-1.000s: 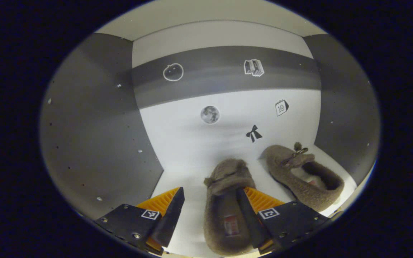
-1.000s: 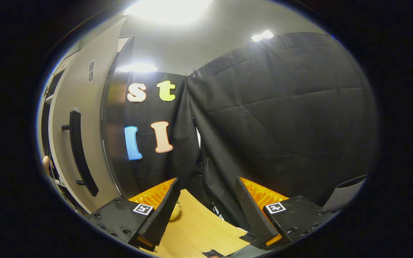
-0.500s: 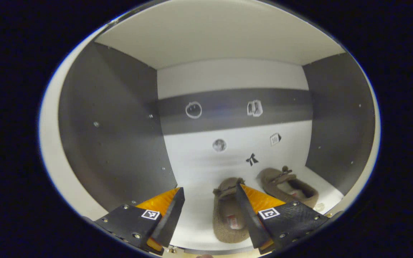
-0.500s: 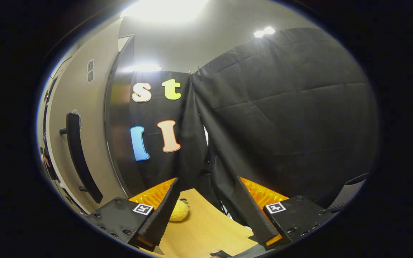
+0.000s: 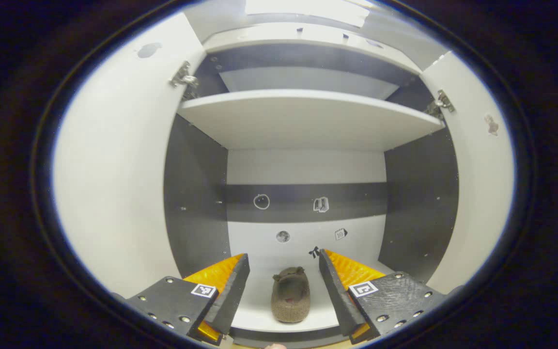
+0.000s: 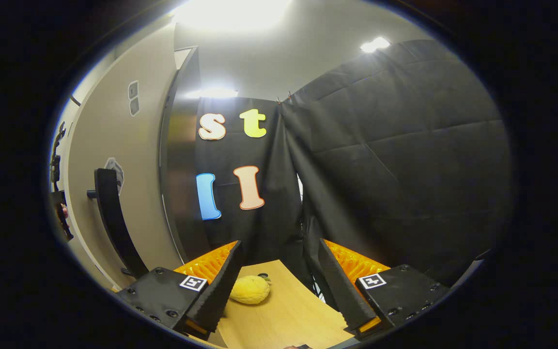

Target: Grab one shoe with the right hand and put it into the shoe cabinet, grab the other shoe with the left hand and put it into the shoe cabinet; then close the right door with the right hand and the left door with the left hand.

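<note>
A fuzzy brown slipper (image 5: 290, 301) lies on the floor of the open shoe cabinet (image 5: 196, 208), toe toward the back wall and heel toward the front edge, framed in the left gripper view between the two spread fingers of the left gripper (image 5: 284, 291). That gripper stands wide apart and holds nothing; the slipper sits farther in, at 12 o'clock from the gripper, clear of both fingers. Behind the shoe, small stickers (image 5: 283, 236) dot the cabinet's pale back panel and its dark band. A white shelf (image 5: 308, 116) spans the cabinet above, at 12 o'clock in the view. The left door (image 5: 114, 184) swings open at 9 o'clock and the right door (image 5: 477, 194) at 3 o'clock, each with a metal hinge (image 5: 182, 77) showing near its top. Whether a second shoe lies behind the right-hand finger cannot be told.

In the right gripper view, the right gripper (image 6: 279, 286) also stands wide apart and empty, hanging over a wooden tabletop (image 6: 284, 310). A yellow plush toy (image 6: 251, 290) rests on the wood just beside the gripper's left-hand finger, at about 11 o'clock from the gripper's middle. At 9 o'clock a pale door face with a long dark handle (image 6: 114, 223) curves up the side of the view, and black cloth (image 6: 405, 169) hangs behind the table from 12 to 3 o'clock under ceiling lights (image 6: 230, 9).
</note>
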The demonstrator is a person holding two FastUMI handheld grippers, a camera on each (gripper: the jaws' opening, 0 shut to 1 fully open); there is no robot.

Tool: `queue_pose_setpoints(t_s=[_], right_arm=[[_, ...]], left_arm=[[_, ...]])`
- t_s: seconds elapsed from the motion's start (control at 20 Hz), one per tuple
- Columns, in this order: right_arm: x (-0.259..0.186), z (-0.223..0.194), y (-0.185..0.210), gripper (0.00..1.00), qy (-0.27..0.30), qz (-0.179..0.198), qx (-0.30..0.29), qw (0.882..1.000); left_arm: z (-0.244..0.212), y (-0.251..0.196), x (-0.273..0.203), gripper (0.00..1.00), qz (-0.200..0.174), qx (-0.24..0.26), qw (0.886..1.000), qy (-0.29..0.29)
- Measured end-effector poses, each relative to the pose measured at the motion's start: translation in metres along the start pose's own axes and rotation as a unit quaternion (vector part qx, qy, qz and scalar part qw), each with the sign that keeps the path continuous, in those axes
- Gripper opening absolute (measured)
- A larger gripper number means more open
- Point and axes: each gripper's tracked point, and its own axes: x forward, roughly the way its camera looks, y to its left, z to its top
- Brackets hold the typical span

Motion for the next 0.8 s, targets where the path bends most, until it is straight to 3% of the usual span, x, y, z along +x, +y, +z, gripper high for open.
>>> queue_pose_setpoints(t_s=[0.15, 0.25, 0.3, 0.35, 0.4, 0.45, 0.5, 0.65, 0.7, 0.8], right_arm=[[0.004, 0.012, 0.009, 0.98, -0.003, 0.02, -0.004, 1.0], [0.005, 0.022, 0.015, 0.98, -0.01, 0.03, -0.003, 1.0], [0.006, 0.025, 0.016, 0.98, -0.011, 0.031, -0.005, 0.999], [0.006, 0.026, 0.018, 0.97, -0.011, 0.032, -0.011, 0.999], [0.006, 0.028, 0.021, 0.98, -0.012, 0.034, -0.016, 0.999], [0.004, 0.031, 0.025, 0.98, -0.013, 0.041, -0.019, 0.999], [0.003, 0.032, 0.031, 0.98, -0.012, 0.05, -0.02, 0.998], [-0.003, 0.031, 0.043, 0.98, -0.01, 0.073, -0.024, 0.997], [-0.004, 0.029, 0.045, 0.98, -0.009, 0.076, -0.024, 0.997], [-0.01, 0.029, 0.052, 0.98, -0.008, 0.09, -0.016, 0.996]], left_arm=[[-0.001, -0.005, 0.005, 0.89, 0.038, 0.034, 0.999, 0.005], [-0.004, -0.005, 0.004, 0.89, 0.048, 0.031, 0.998, 0.021], [-0.003, -0.005, 0.004, 0.89, 0.048, 0.017, 0.998, 0.03], [-0.003, -0.003, 0.006, 0.83, 0.045, 0.005, 0.998, 0.038], [-0.006, 0.0, 0.007, 0.83, 0.039, -0.004, 0.998, 0.046], [-0.006, 0.003, 0.006, 0.89, 0.04, -0.008, 0.998, 0.051], [-0.003, 0.005, 0.006, 0.83, 0.04, -0.012, 0.998, 0.053], [0.001, 0.004, 0.002, 0.83, 0.043, -0.013, 0.998, 0.051], [0.001, 0.005, 0.001, 0.89, 0.047, -0.017, 0.997, 0.054], [0.002, 0.003, -0.001, 0.83, 0.044, -0.026, 0.997, 0.054]])
